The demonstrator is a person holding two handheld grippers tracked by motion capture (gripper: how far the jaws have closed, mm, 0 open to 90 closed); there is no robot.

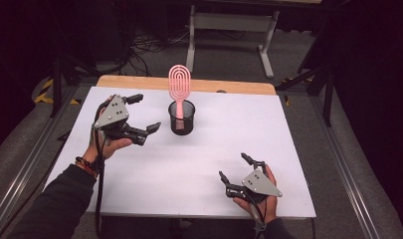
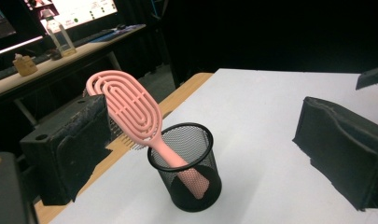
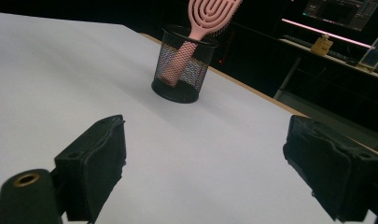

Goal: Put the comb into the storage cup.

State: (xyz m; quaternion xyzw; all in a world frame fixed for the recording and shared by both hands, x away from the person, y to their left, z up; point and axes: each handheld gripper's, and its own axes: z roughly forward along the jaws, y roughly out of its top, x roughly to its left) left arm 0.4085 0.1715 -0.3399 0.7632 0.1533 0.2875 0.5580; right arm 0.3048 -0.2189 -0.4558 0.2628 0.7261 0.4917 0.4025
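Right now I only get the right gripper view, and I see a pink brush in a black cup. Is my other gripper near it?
Observer: Yes. In the high view the left gripper sits just left of the mesh cup, open, not touching it.
Operator: Is the whole brush in the cup?
Observer: No. Only the handle is inside; the pink hairbrush head sticks up above the rim.
Operator: Where is my gripper?
Observer: The right gripper is open near the front right of the white table.

No readable text, labels, brand names or numbers anywhere. Monitor point(image 2: 70, 11) in the background of left gripper view shows bright panels w/ markings, too small & blurred to read. Bottle point(image 2: 59, 35) near it: label illegible.
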